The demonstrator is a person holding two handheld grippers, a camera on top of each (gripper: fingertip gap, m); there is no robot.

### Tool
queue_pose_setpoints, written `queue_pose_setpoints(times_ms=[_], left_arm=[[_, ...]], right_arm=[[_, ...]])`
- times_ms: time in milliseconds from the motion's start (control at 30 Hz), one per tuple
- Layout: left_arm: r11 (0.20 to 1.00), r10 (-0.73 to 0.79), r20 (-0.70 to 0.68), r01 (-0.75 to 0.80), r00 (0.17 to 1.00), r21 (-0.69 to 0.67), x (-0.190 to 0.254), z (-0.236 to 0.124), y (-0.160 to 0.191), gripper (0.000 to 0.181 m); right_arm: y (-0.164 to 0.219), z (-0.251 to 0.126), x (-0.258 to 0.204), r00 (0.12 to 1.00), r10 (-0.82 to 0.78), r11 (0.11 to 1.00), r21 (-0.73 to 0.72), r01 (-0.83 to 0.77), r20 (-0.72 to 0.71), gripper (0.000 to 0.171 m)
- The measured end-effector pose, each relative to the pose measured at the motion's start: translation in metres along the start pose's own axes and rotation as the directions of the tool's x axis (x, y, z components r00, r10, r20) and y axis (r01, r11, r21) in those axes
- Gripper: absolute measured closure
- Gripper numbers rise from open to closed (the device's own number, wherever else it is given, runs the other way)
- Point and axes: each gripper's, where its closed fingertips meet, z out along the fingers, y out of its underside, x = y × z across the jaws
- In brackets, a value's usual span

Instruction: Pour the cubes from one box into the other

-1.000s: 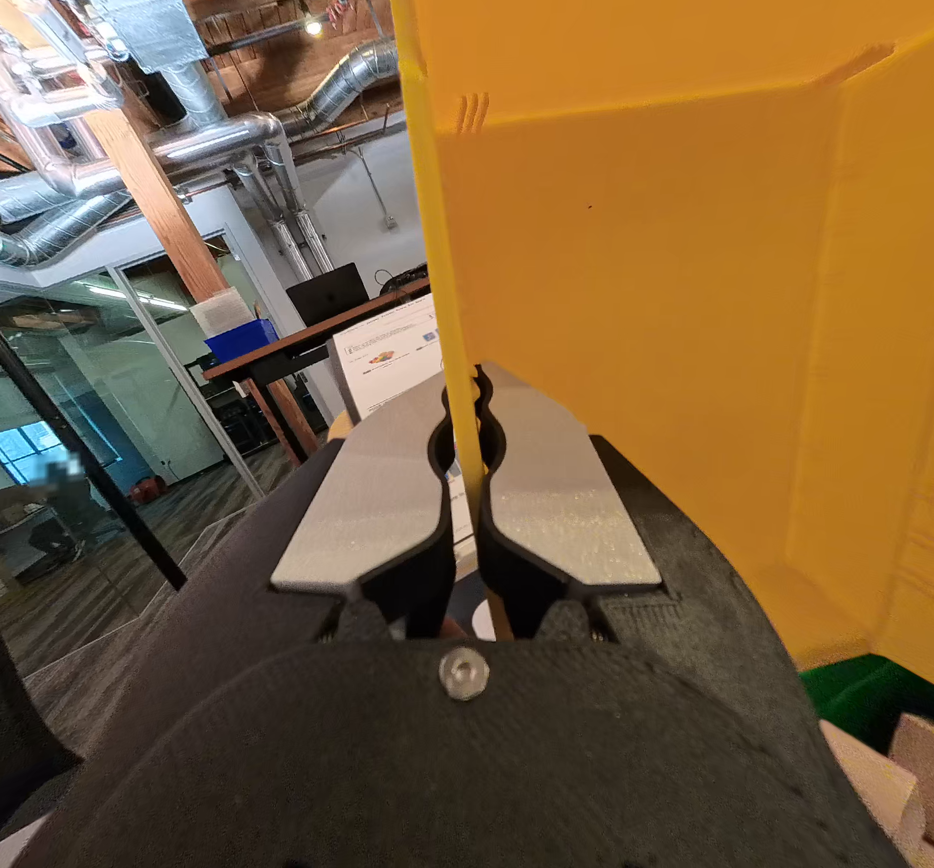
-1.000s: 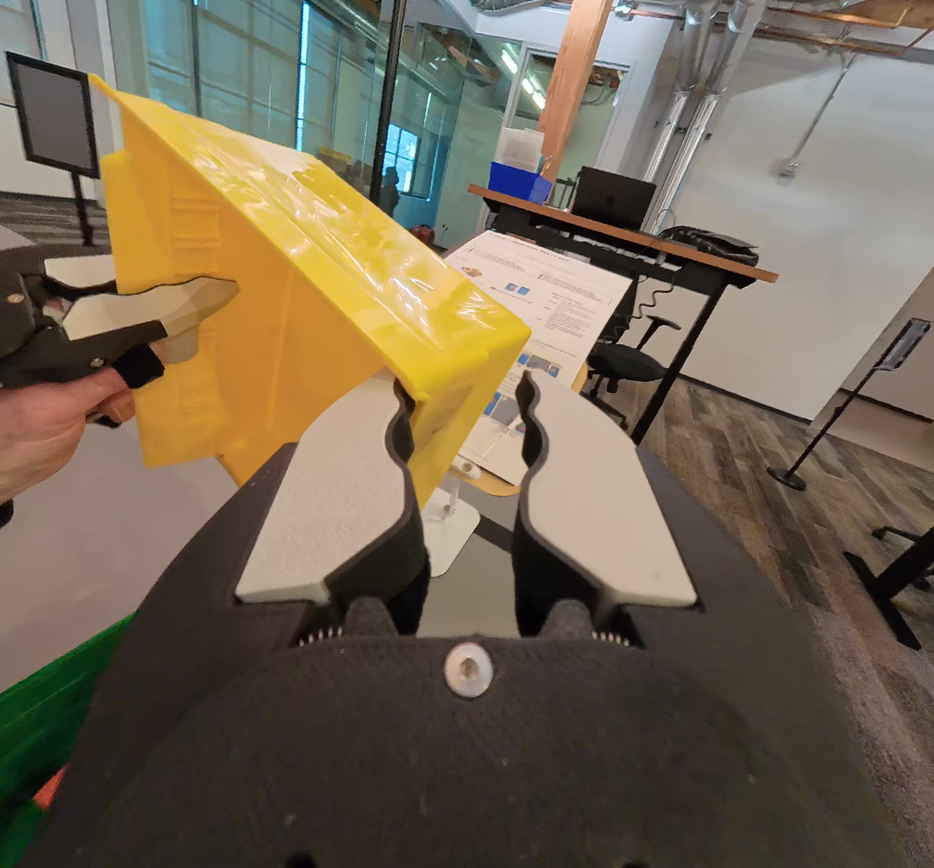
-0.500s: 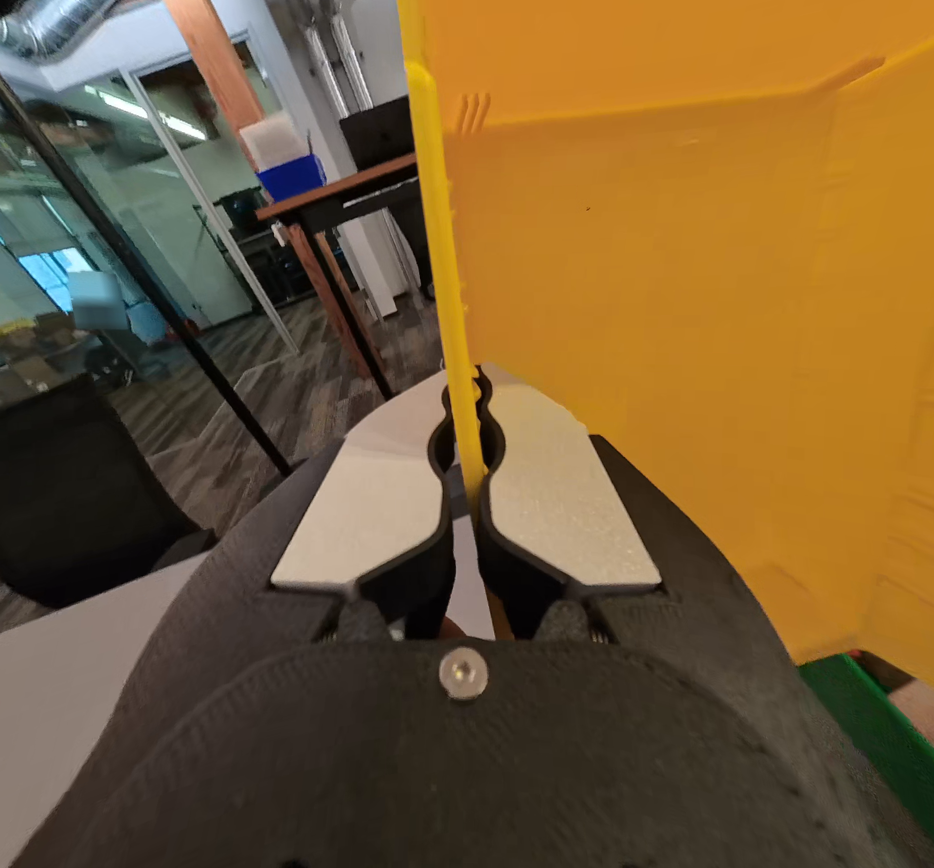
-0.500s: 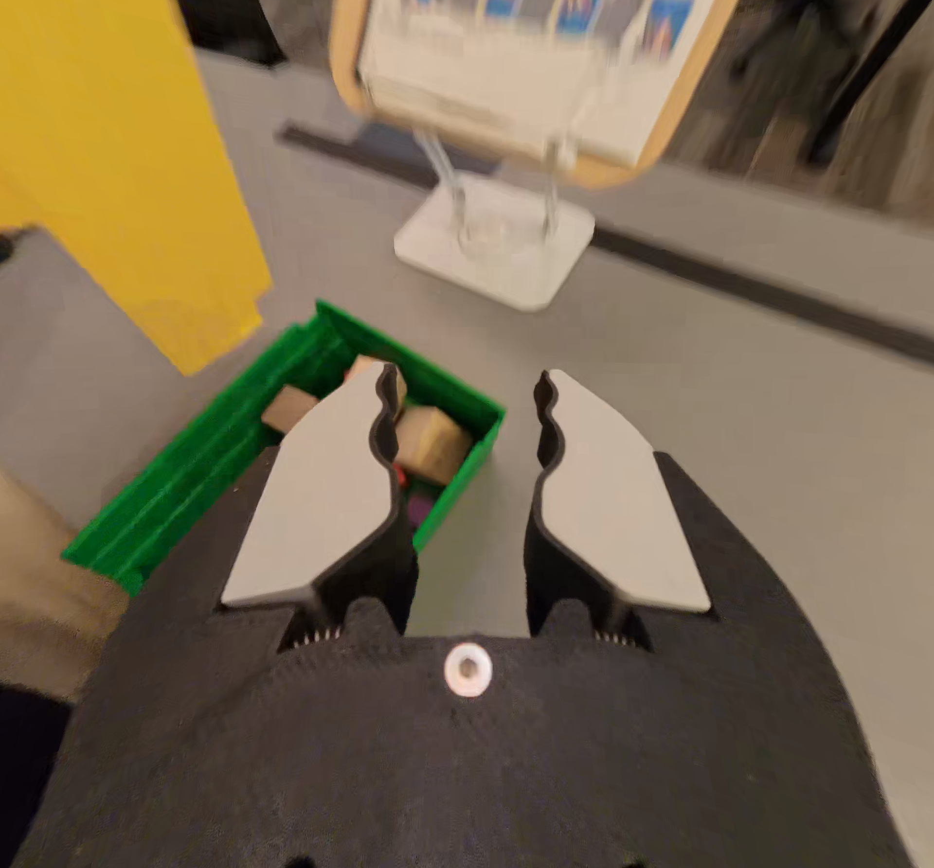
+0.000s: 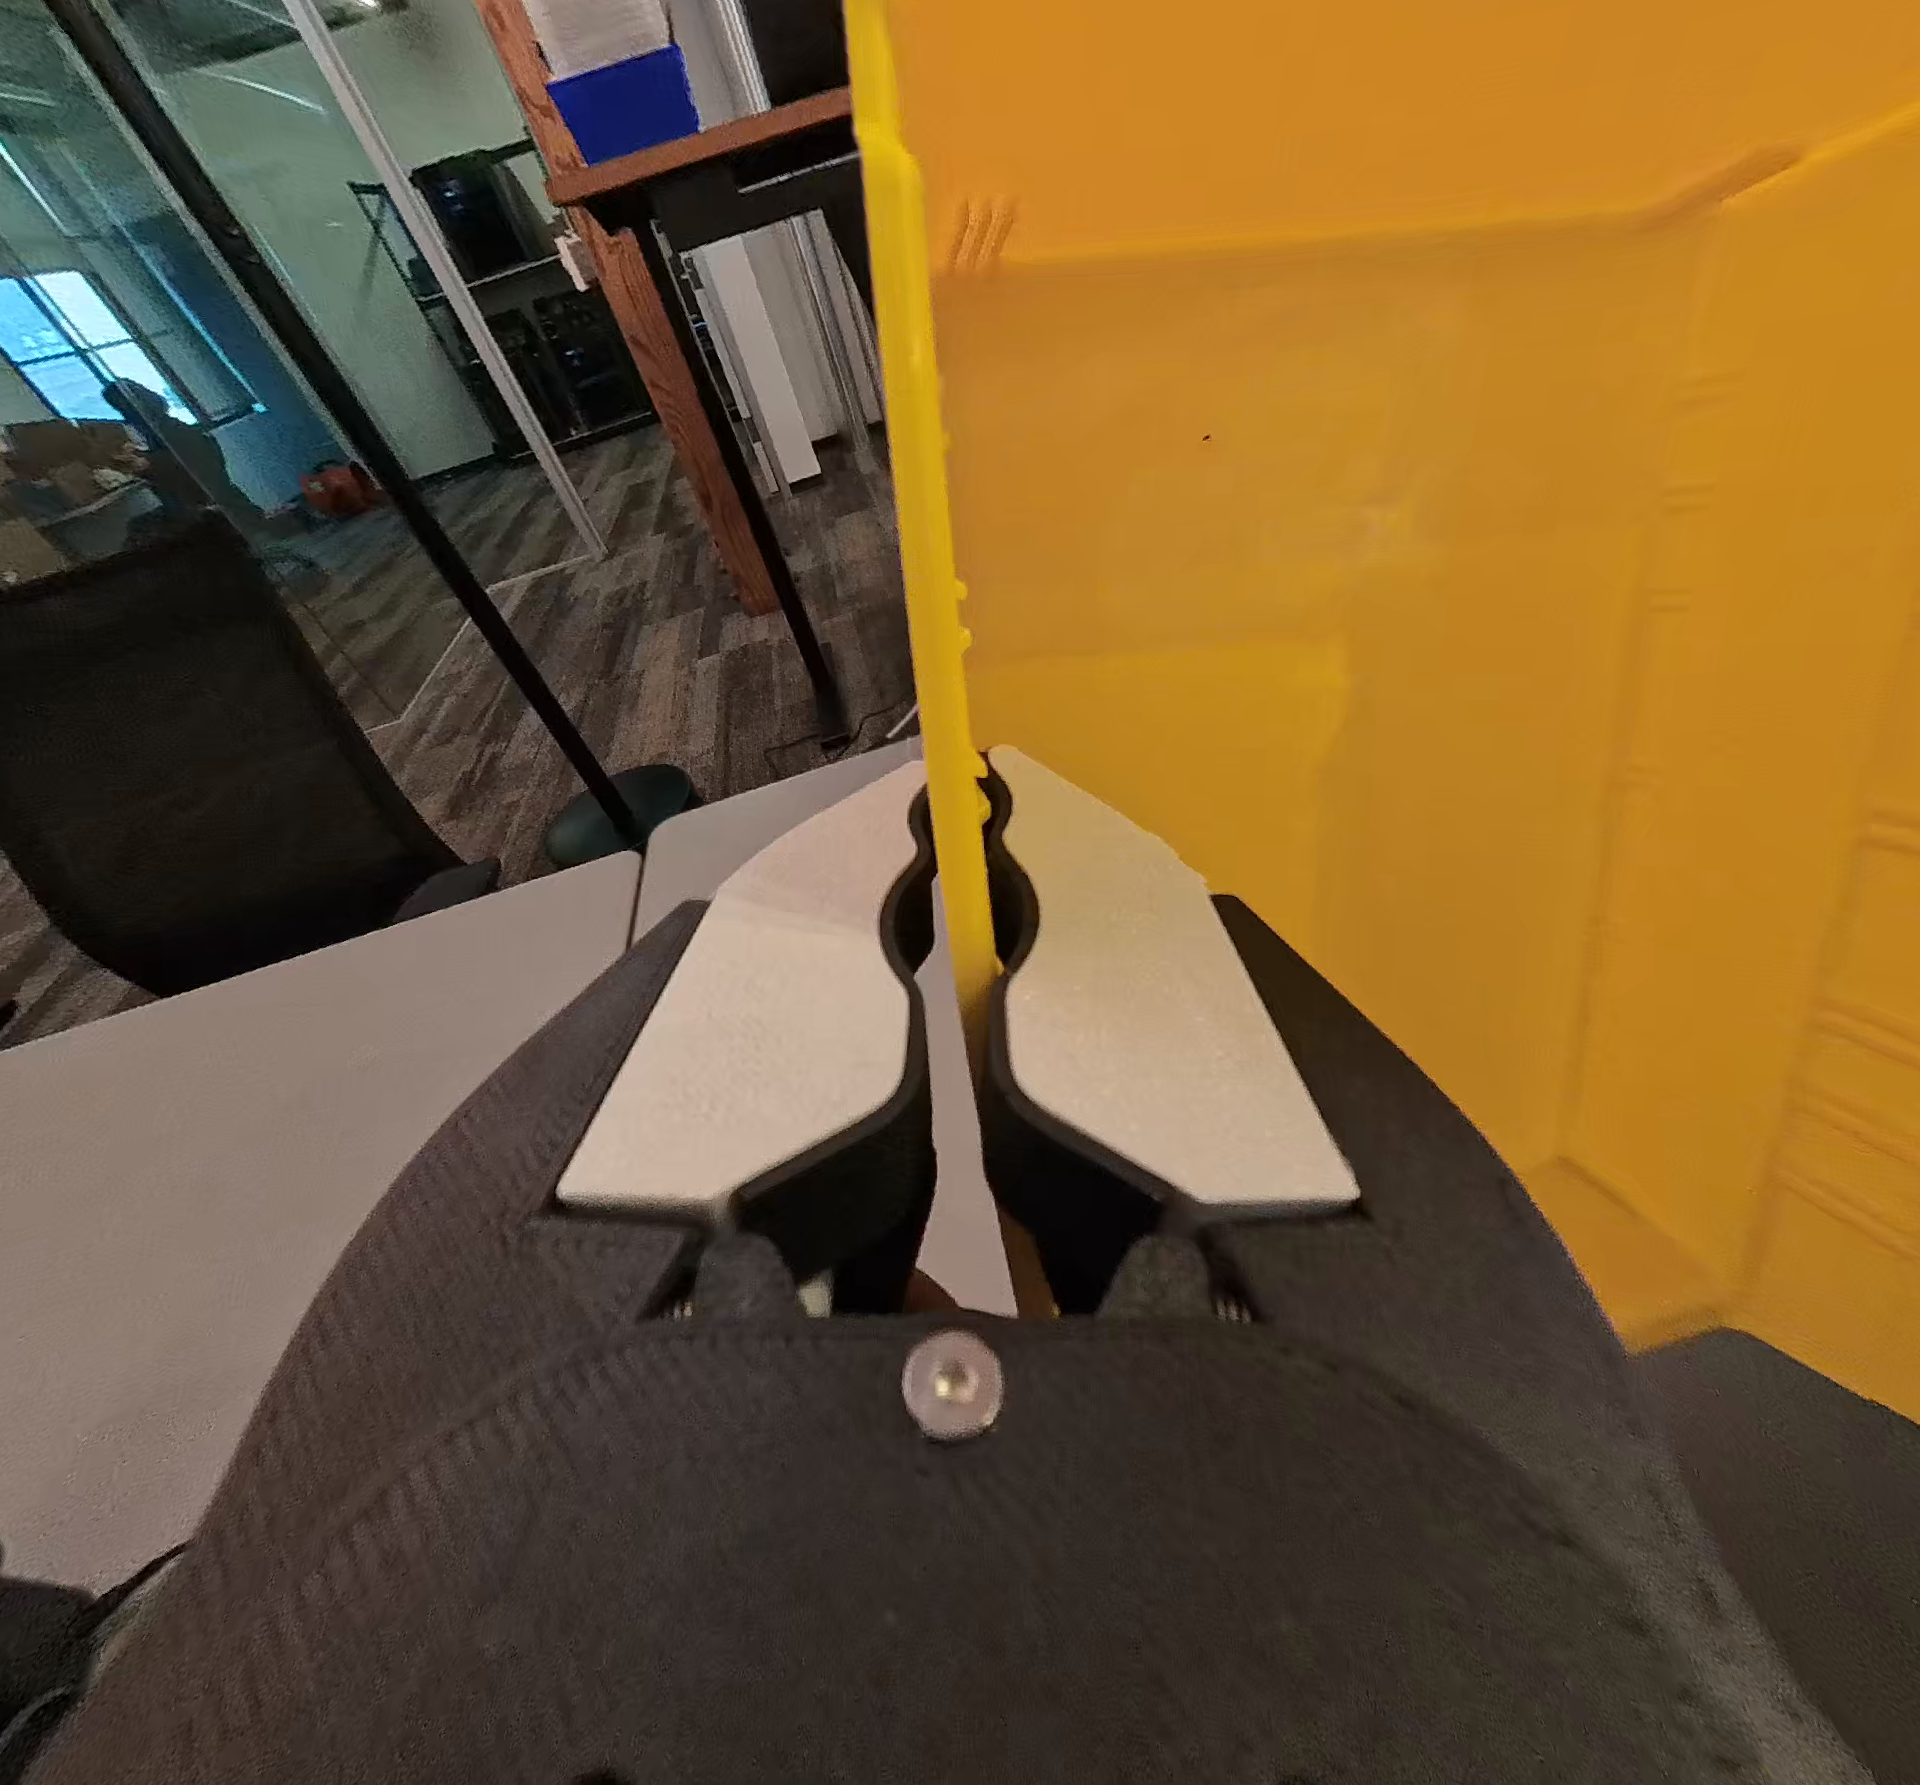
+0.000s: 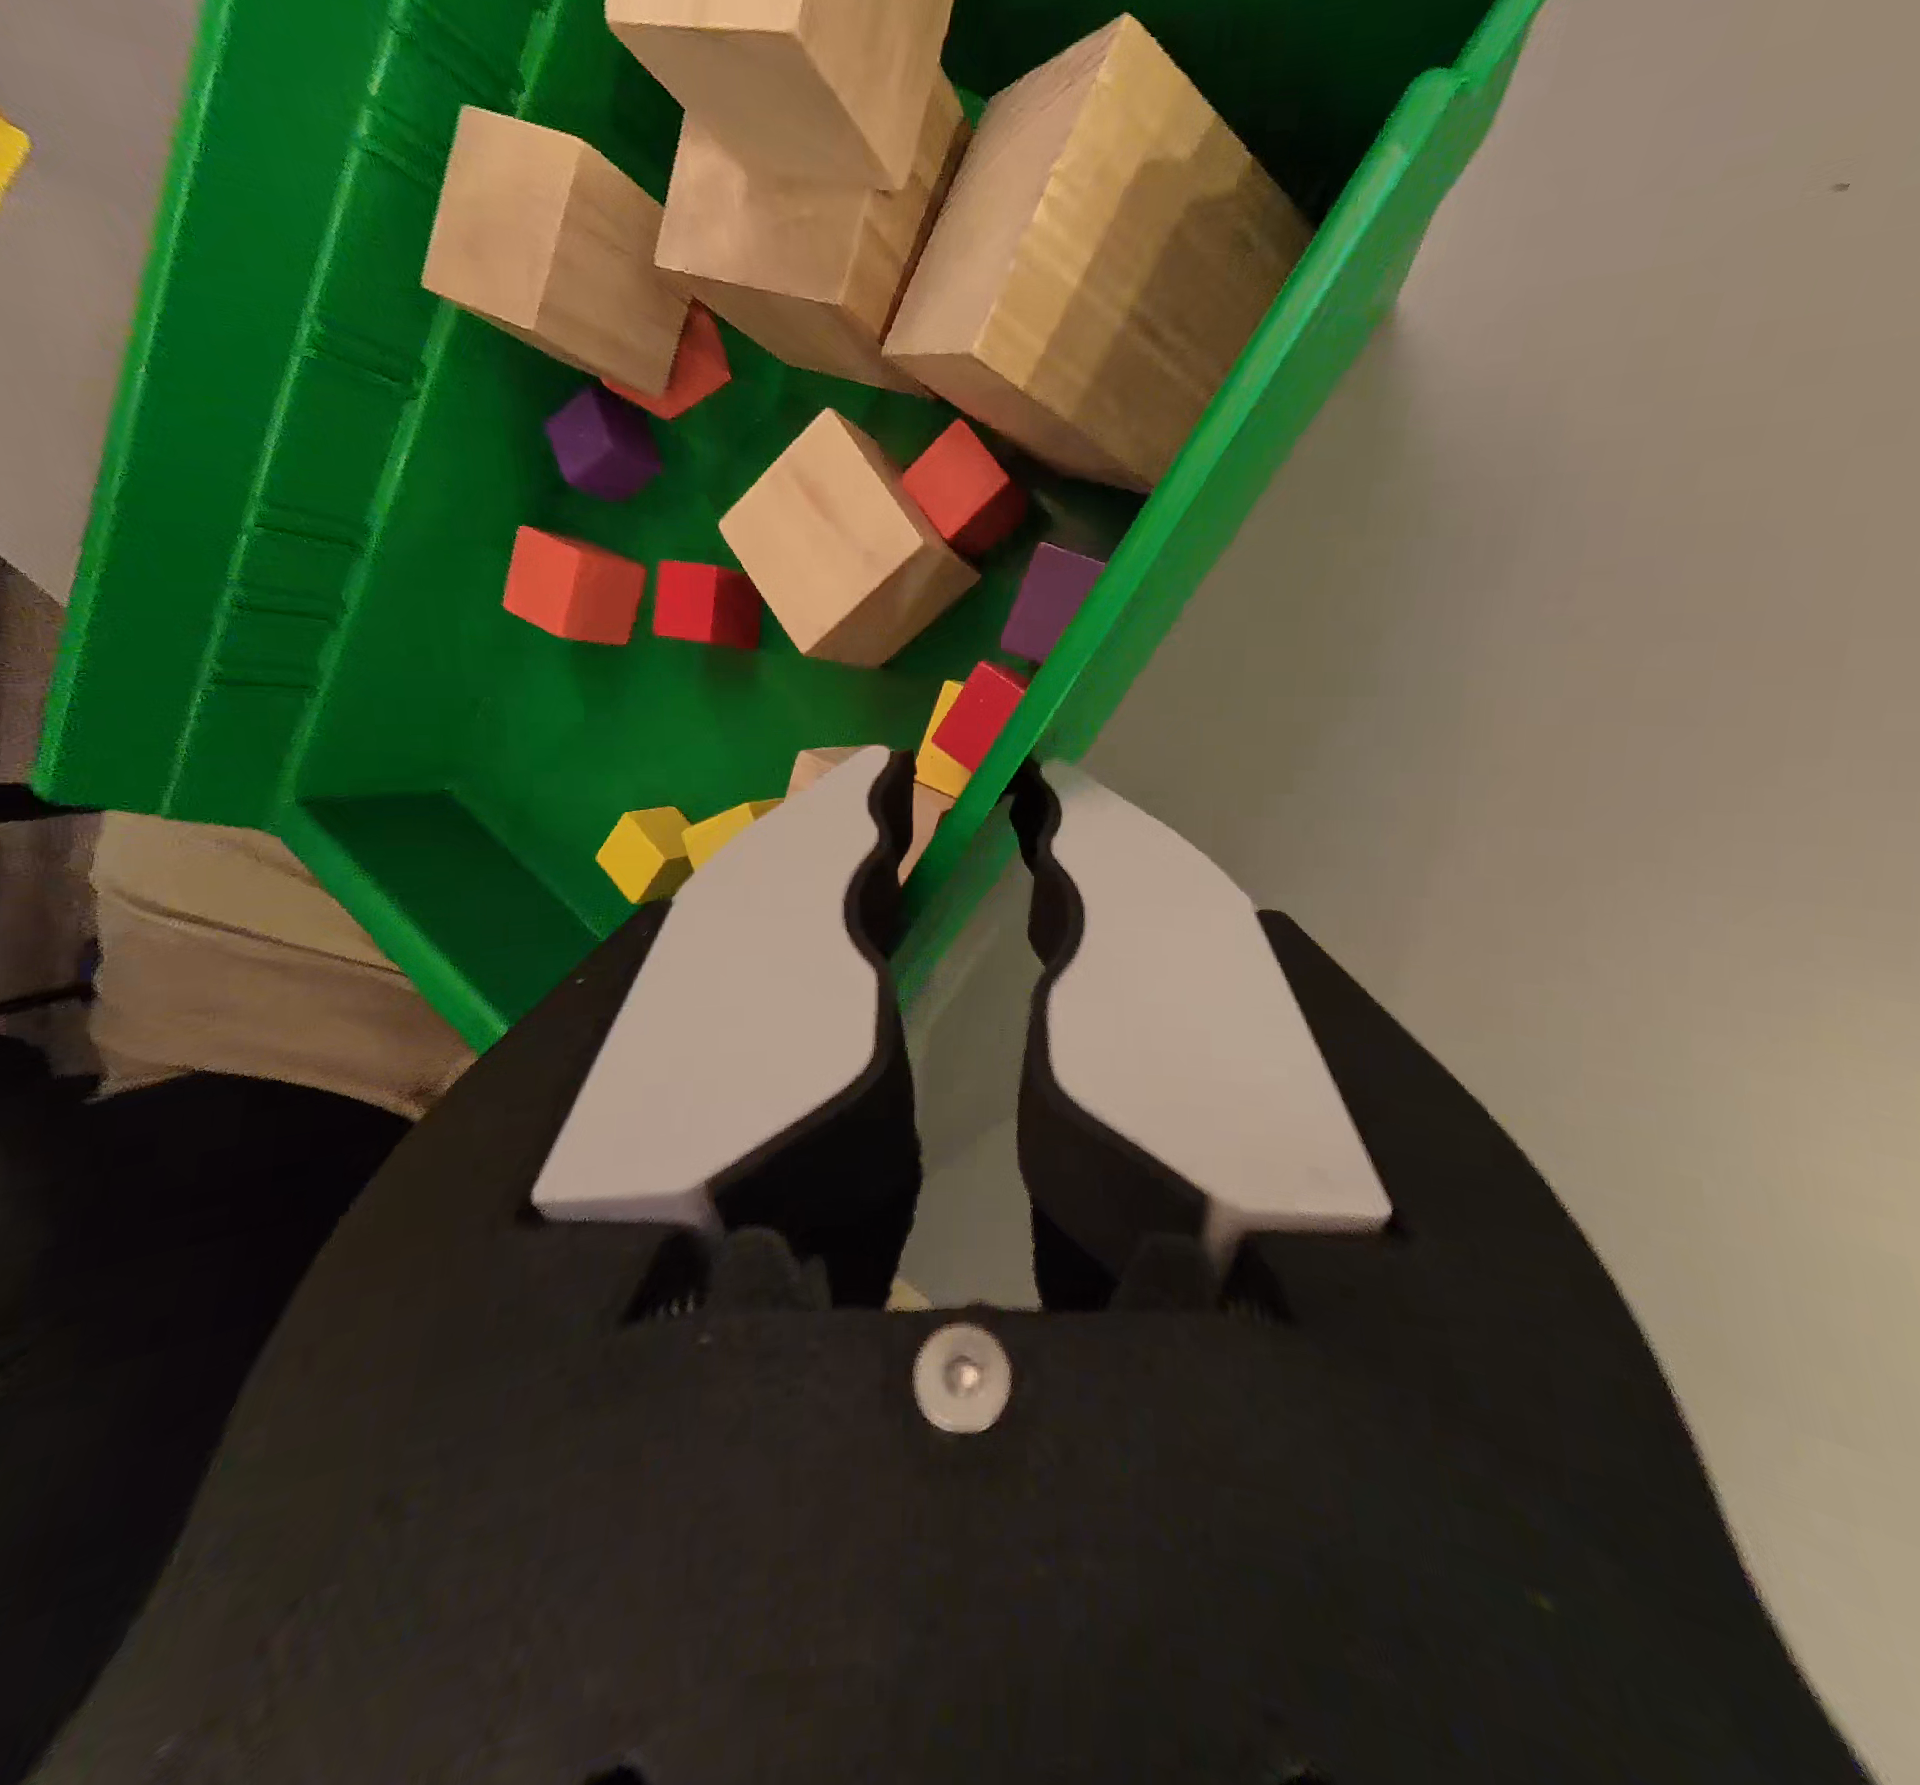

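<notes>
My left gripper point(image 5: 961, 800) is shut on the thin side wall of the yellow box point(image 5: 1403, 540), held up off the grey table point(image 5: 312, 1060). The part of the box's inside that I see holds nothing. In the right wrist view the green box point(image 6: 343, 592) lies on the table and holds large wooden cubes point(image 6: 790, 0) and small red, orange, purple and yellow cubes point(image 6: 571, 584). My right gripper point(image 6: 956, 785) is open with a narrow gap. Its fingers straddle the green box's right wall point(image 6: 1247, 447), one inside and one outside.
A black chair point(image 5: 156, 748) and a black pole stand point(image 5: 613, 821) stand on the floor beyond the table's far edge. A wooden desk with a blue box point(image 5: 623, 104) is farther back. Something beige point(image 6: 229, 956) lies at the green box's near left corner.
My right gripper left the yellow box, swung down to the green box and narrowed around its right wall. My left gripper tipped downward, still holding the yellow box; the table now shows.
</notes>
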Motion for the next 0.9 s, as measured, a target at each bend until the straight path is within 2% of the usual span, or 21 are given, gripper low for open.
queue_pose_setpoints(times_ms=[100,233,333,400,467,533,600,667,800,900], left_arm=[[1.000,-0.009,0.018,0.009,1.000,0.008,-0.013,-0.011,-0.011,0.177],[0.999,-0.022,0.015,0.021,1.000,0.039,-0.026,-0.032,-0.029,0.178],[0.998,-0.033,0.029,0.031,0.999,0.056,-0.039,-0.052,-0.043,0.178],[0.997,-0.056,-0.015,0.056,0.998,0.053,-0.039,-0.065,-0.050,0.177],[0.997,-0.060,-0.082,0.064,0.995,0.048,-0.030,-0.075,-0.057,0.178],[0.992,-0.090,-0.141,0.101,0.986,0.071,-0.018,-0.084,-0.067,0.178],[0.989,-0.105,-0.161,0.119,0.981,0.082,-0.007,-0.090,-0.076,0.178],[0.987,-0.121,-0.212,0.140,0.970,0.079,0.013,-0.089,-0.080,0.178],[0.990,-0.135,-0.367,0.139,0.920,-0.015,0.087,-0.057,-0.069,0.178],[0.991,-0.129,-0.475,0.100,0.871,-0.086,0.157,-0.025,-0.055,0.177]], right_arm=[[-0.012,0.016,-0.021,0.997,0.029,0.998,0.050,-0.032,0.073,0.153],[-0.030,0.037,-0.046,0.998,-0.023,0.999,0.026,0.022,0.066,0.154],[-0.049,0.059,-0.074,0.993,-0.043,0.998,0.040,0.039,0.113,0.154],[-0.062,0.077,-0.098,0.986,-0.077,0.996,0.046,0.071,0.149,0.151],[-0.070,0.097,-0.129,0.966,-0.128,0.992,0.021,0.127,0.225,0.147],[-0.072,0.108,-0.163,0.910,-0.084,0.994,-0.031,0.106,0.406,0.134],[-0.081,0.100,-0.179,0.841,-0.007,0.999,-0.031,0.028,0.541,0.128],[-0.090,0.082,-0.174,0.819,-0.010,1.000,0.029,-0.008,0.574,0.131],[-0.111,0.019,-0.134,0.798,-0.015,0.978,0.176,-0.114,0.602,0.134],[-0.115,-0.033,-0.089,0.818,-0.032,0.948,0.278,-0.158,0.574,0.135]])
